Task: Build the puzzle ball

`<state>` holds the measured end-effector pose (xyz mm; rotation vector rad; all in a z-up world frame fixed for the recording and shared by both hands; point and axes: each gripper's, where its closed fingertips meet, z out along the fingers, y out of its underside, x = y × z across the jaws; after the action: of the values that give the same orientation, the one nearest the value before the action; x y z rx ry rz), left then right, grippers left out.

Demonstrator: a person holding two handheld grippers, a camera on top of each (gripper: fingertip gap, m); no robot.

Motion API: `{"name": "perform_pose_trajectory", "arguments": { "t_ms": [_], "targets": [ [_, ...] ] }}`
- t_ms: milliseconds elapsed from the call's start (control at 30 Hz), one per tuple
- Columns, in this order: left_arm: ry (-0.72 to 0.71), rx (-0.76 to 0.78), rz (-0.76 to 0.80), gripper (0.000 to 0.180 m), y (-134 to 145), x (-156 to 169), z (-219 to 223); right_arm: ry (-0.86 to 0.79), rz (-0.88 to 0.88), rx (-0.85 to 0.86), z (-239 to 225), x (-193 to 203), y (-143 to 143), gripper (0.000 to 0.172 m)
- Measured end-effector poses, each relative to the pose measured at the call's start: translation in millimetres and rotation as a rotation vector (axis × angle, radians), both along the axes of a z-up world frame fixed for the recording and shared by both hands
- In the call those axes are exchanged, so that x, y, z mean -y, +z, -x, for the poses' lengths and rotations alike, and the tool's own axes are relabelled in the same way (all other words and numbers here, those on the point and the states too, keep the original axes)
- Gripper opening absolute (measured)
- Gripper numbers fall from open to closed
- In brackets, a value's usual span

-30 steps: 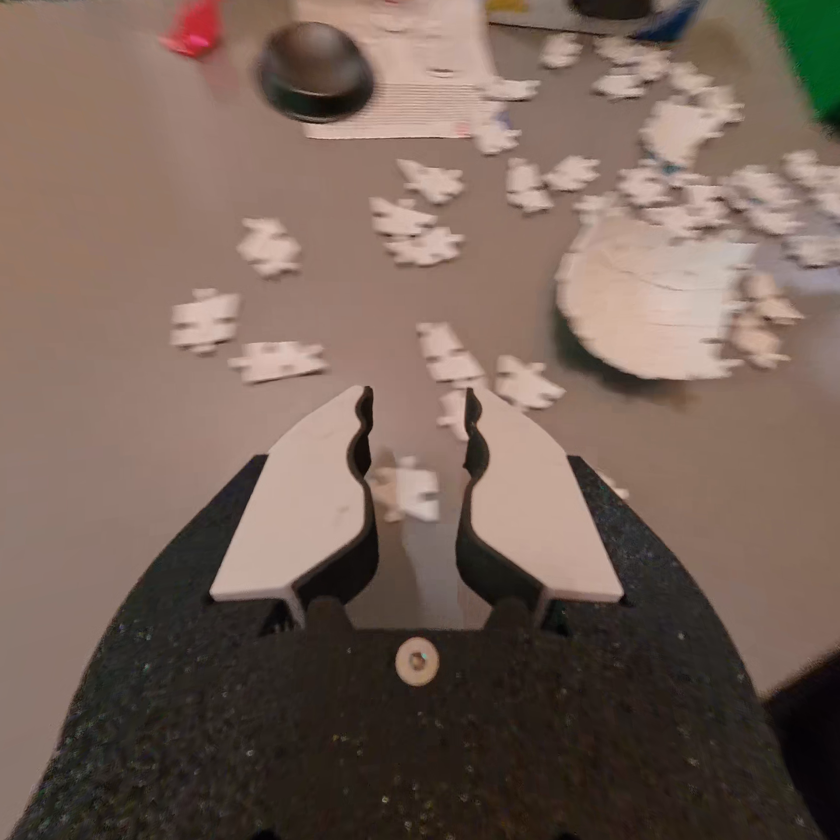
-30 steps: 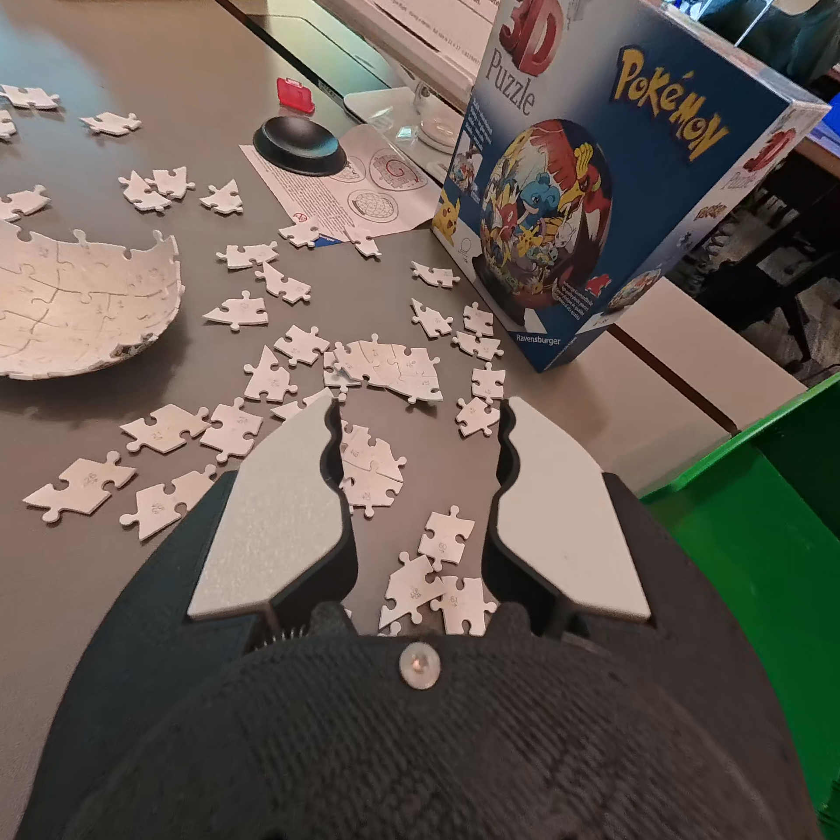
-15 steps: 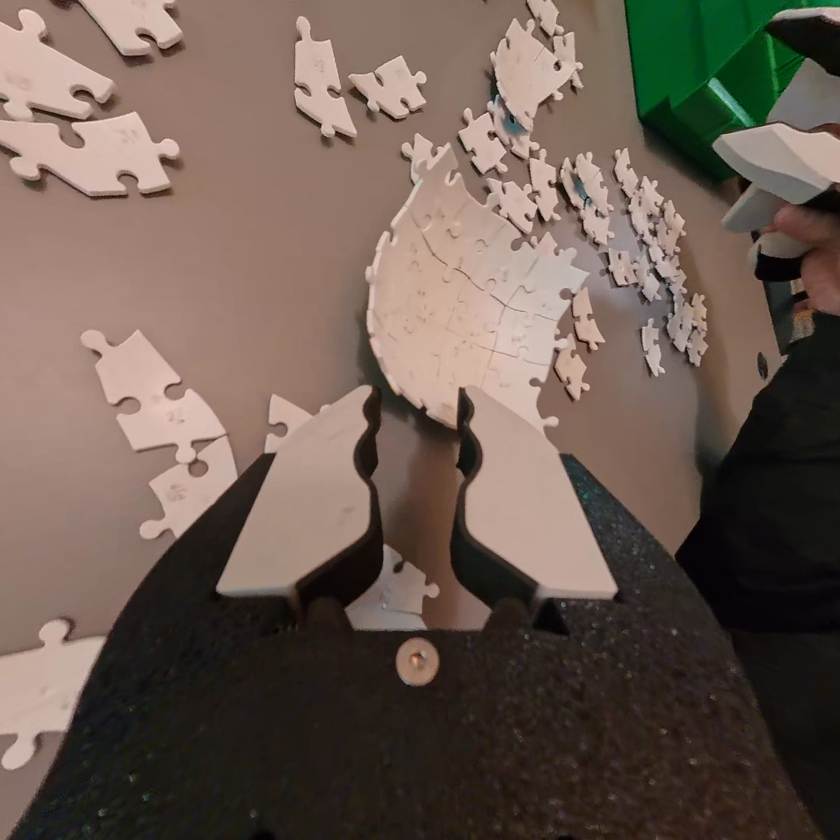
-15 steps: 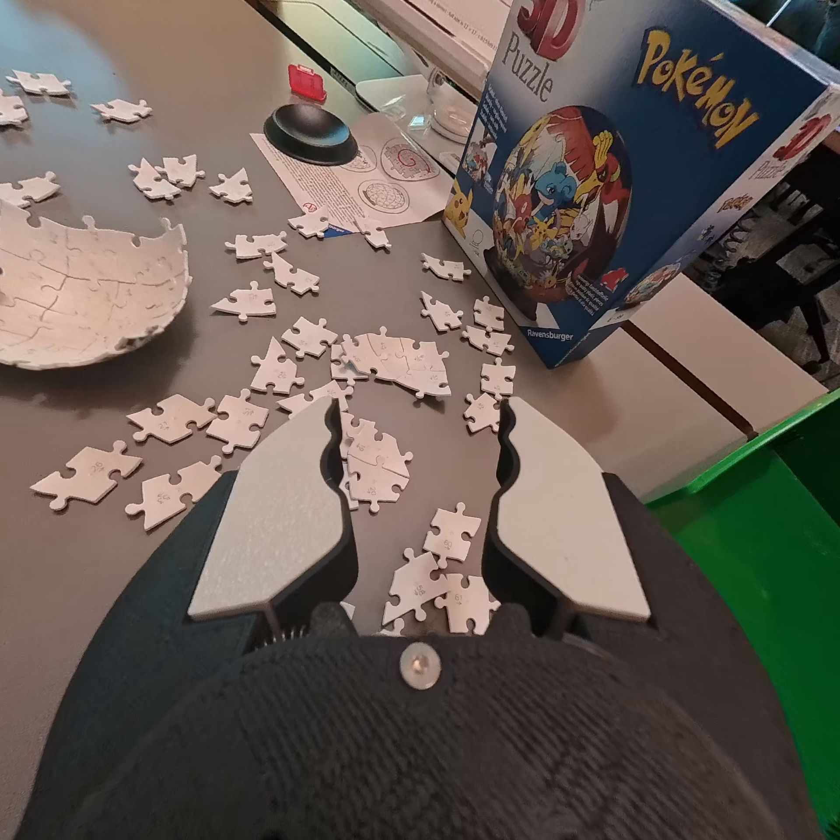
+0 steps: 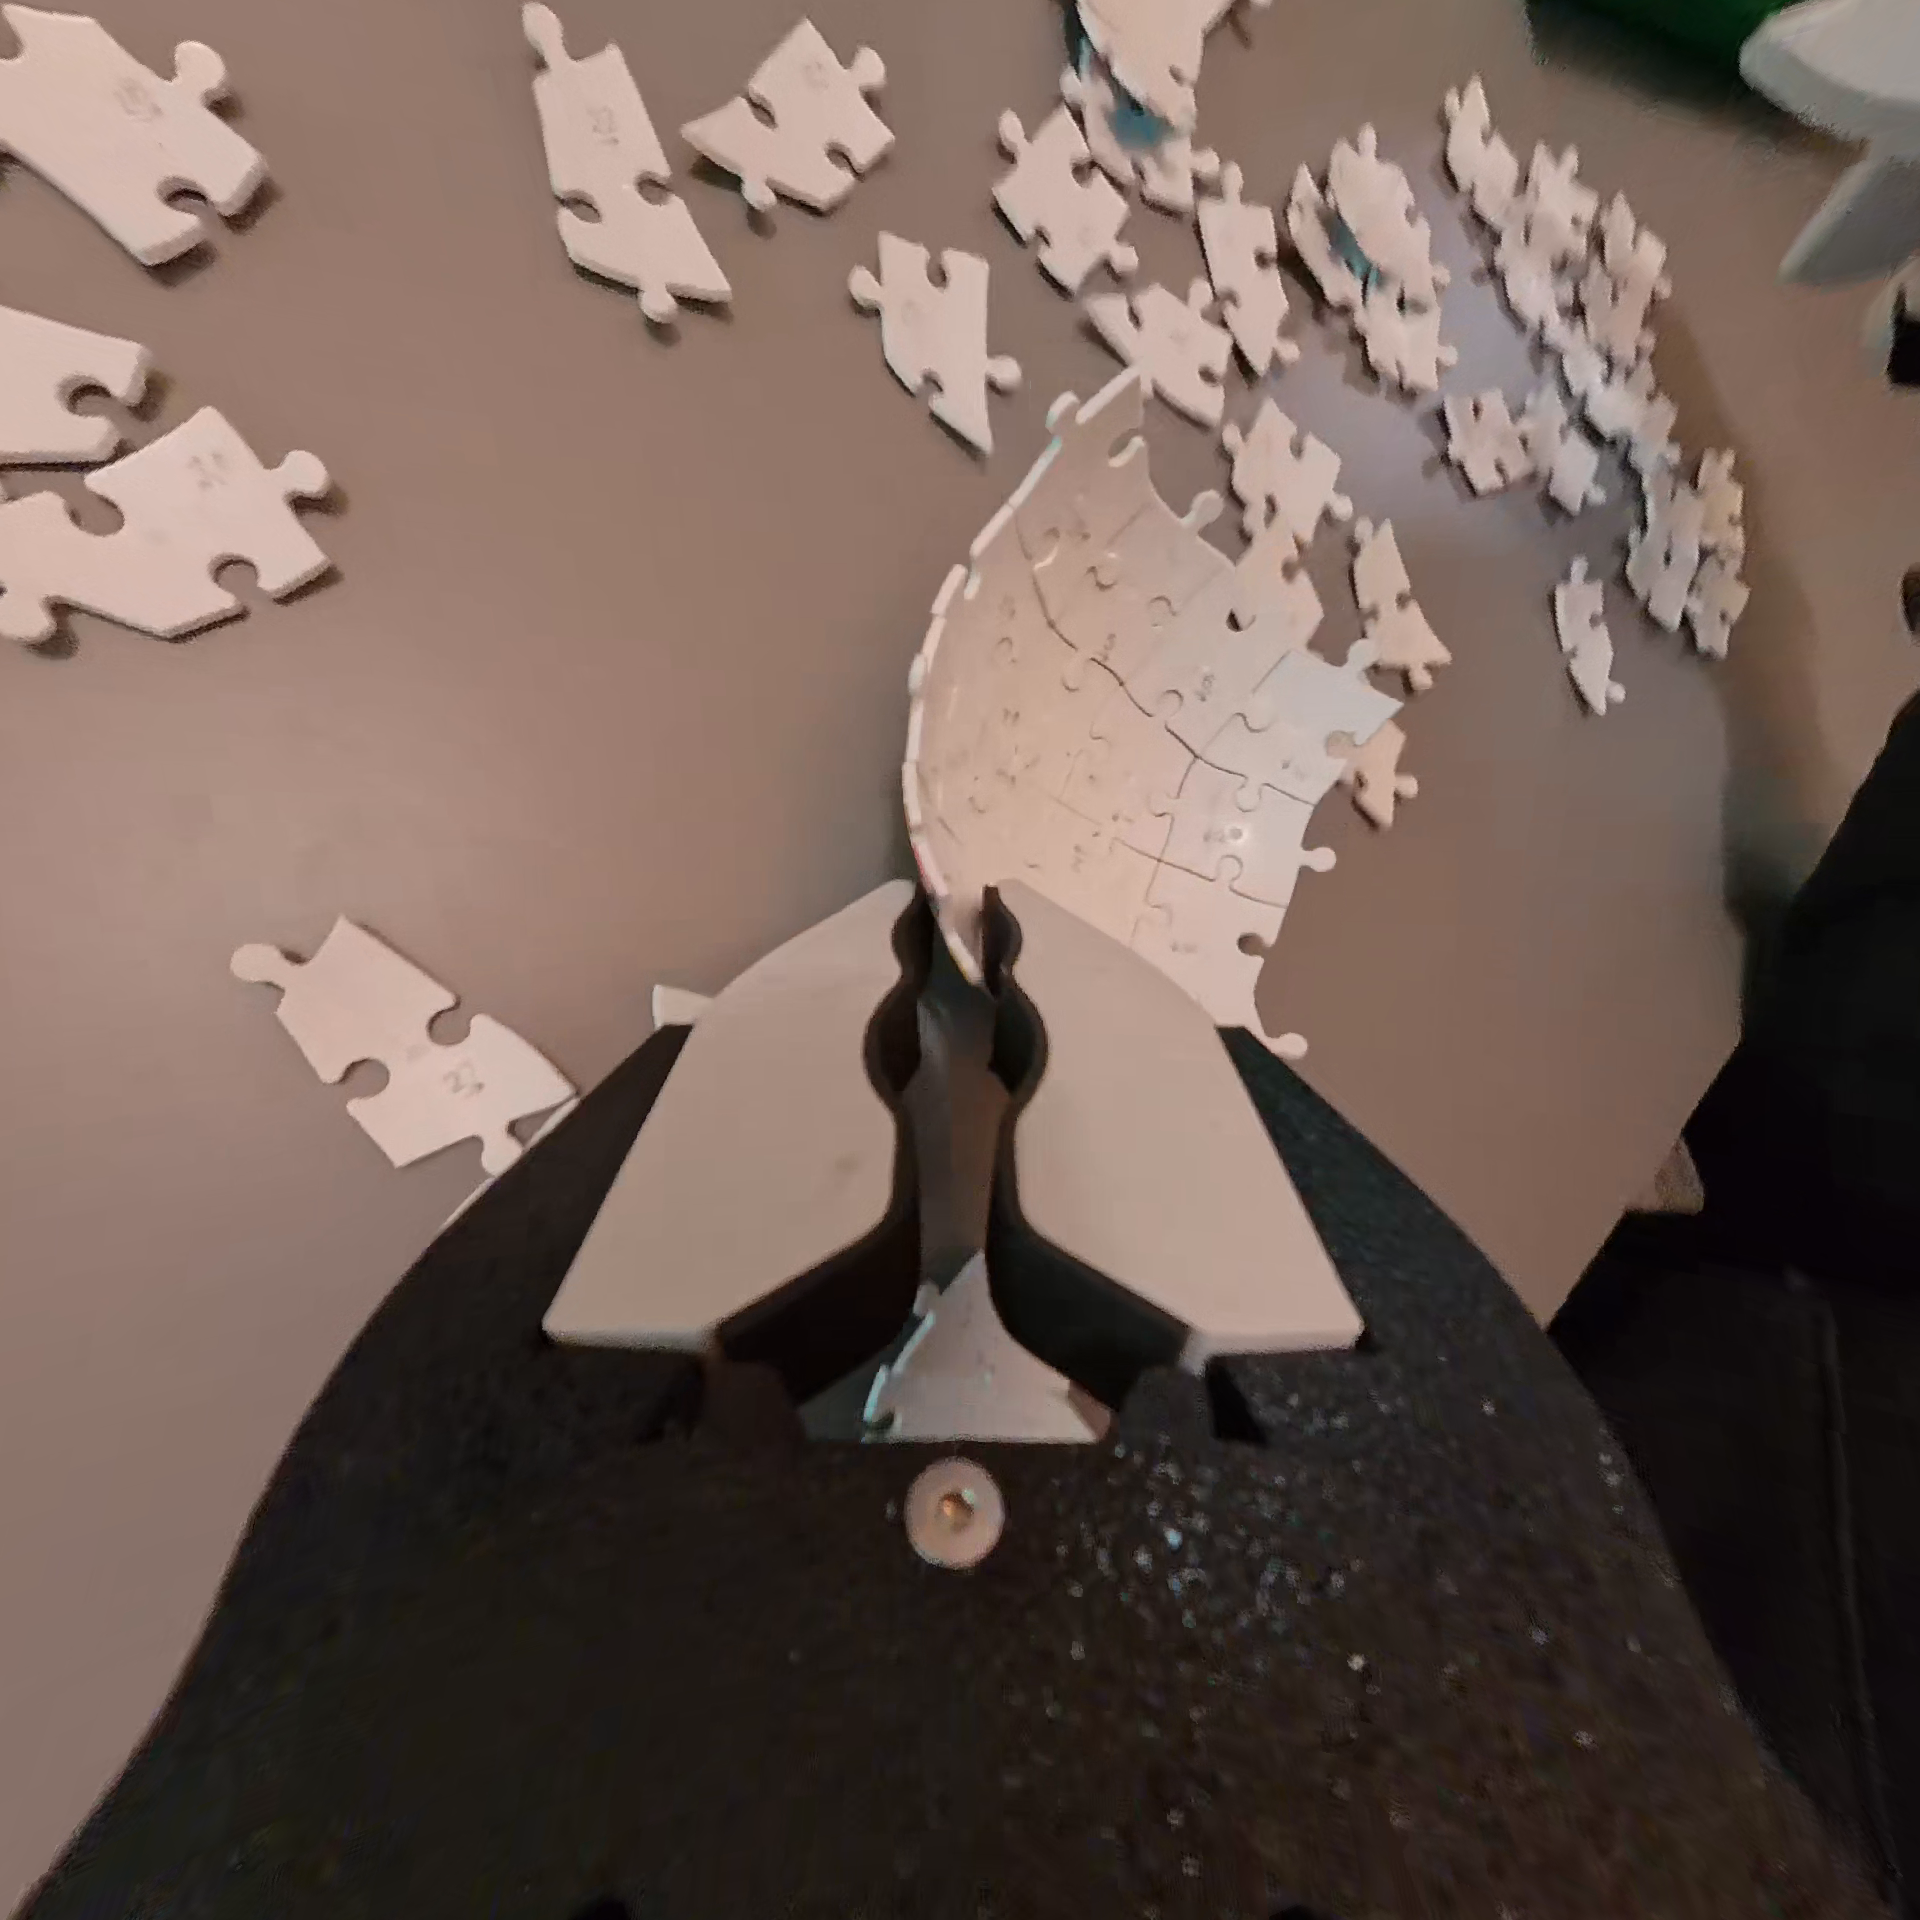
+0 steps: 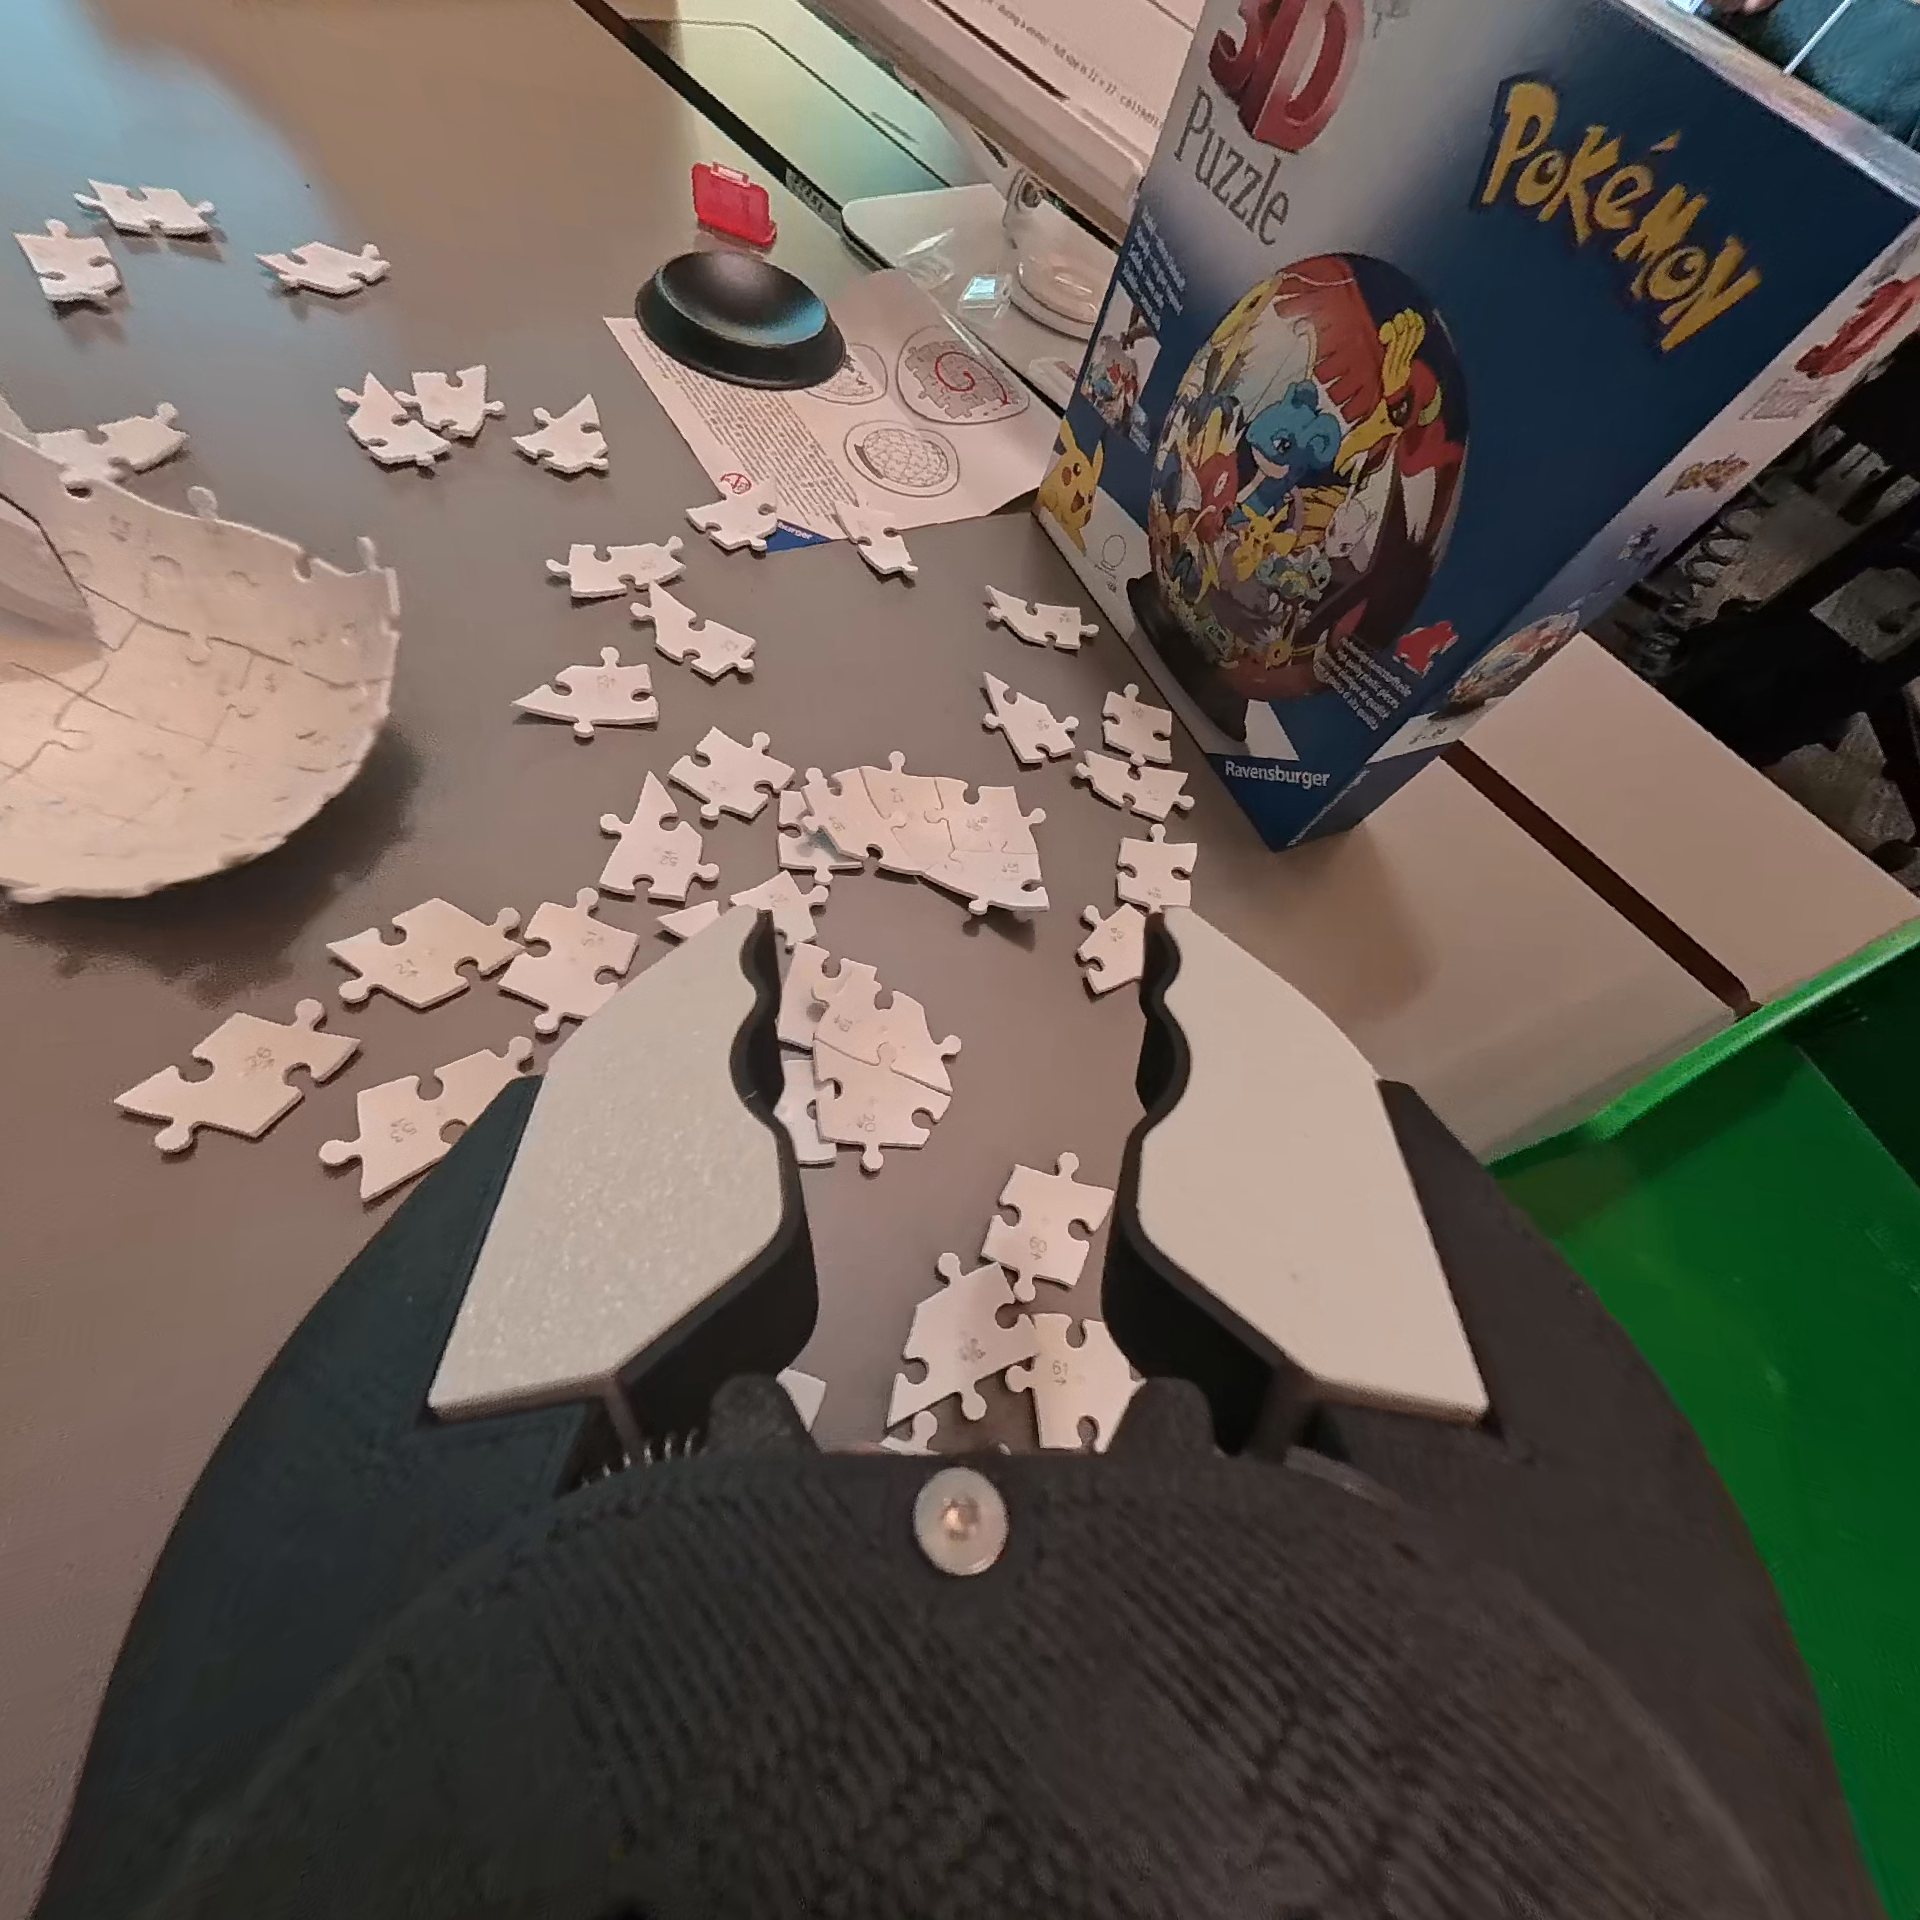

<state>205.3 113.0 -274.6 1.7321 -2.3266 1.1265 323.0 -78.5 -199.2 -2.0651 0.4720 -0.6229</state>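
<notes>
My left gripper (image 5: pixel 956 914) is shut on the near rim of a curved white shell of joined puzzle pieces (image 5: pixel 1122 748). The rim is pinched between both pads and the shell stands tilted up on the grey table (image 5: pixel 623 727). The shell also shows at the left of the right wrist view (image 6: pixel 187 707). My right gripper (image 6: pixel 961 935) is open and empty, hovering over loose white pieces. A small joined cluster (image 6: pixel 873 1049) lies on the table between its fingers, untouched. Part of the right gripper shows in the left wrist view's top right corner (image 5: pixel 1849 125).
Loose white puzzle pieces (image 6: pixel 665 831) are scattered over the table. A blue puzzle box (image 6: pixel 1455 416) stands at the back right, with an instruction sheet (image 6: pixel 831 447), a black round stand (image 6: pixel 738 322) and a small red item (image 6: pixel 732 203) behind. A green bin (image 6: pixel 1714 1195) is at the right.
My left gripper swung from the loose pieces to the shell and closed on its rim; the shell now tilts up. My right gripper stayed open and barely moved.
</notes>
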Motion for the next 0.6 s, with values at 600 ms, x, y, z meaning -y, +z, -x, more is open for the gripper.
{"name": "perform_pose_trajectory", "arguments": {
  "t_ms": [600],
  "targets": [
    [-0.129, 0.023, -0.117, 0.01, 0, -35, -4, 0.022, 0.035, -0.04, 2, -3, -13, 0.067]
  ]
}}
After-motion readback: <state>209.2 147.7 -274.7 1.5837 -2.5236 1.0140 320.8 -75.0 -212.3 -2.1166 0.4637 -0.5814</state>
